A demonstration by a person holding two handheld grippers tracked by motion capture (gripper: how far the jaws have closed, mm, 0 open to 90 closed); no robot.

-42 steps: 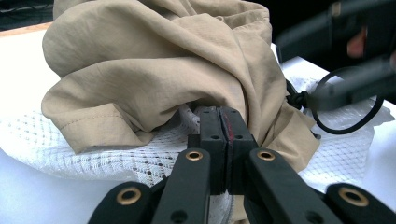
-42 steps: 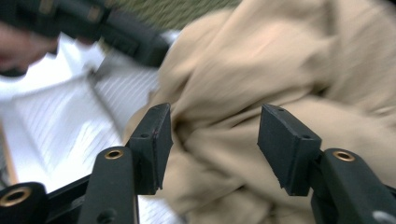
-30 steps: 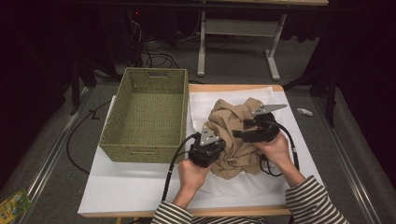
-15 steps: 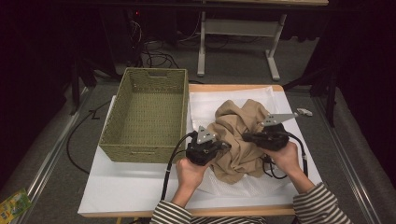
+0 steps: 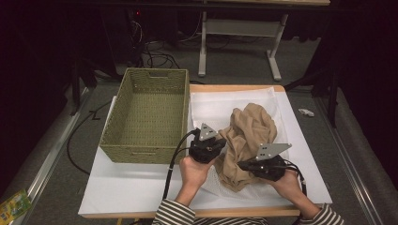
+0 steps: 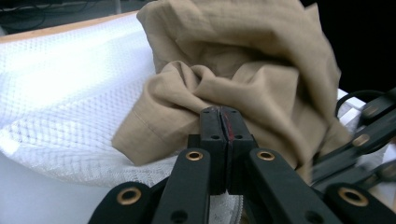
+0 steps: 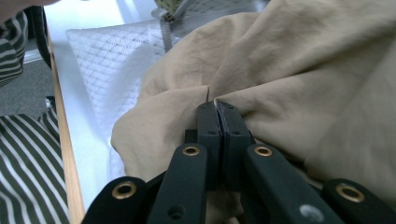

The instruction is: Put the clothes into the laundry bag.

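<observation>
A crumpled tan cloth (image 5: 248, 131) lies on a white mesh sheet (image 5: 211, 108) on the table. My left gripper (image 5: 221, 141) is at the cloth's left edge, shut on a fold of it; in the left gripper view the jaws (image 6: 219, 112) meet with tan cloth (image 6: 243, 60) pinched at their tips. My right gripper (image 5: 241, 165) is at the cloth's near right side, pointing left. In the right gripper view its jaws (image 7: 215, 106) are shut on a ridge of the cloth (image 7: 303, 70).
A woven green basket (image 5: 136, 153) with nothing in it stands at the table's left, close beside the left gripper. The white table cover (image 5: 131, 187) is bare in front of it. A striped sleeve (image 7: 23, 163) is at the near edge. A desk frame (image 5: 239, 28) stands behind.
My right gripper has come from the cloth's upper right toward the near edge and now pinches the cloth low down. The cloth has spread longer. The left gripper has kept its hold.
</observation>
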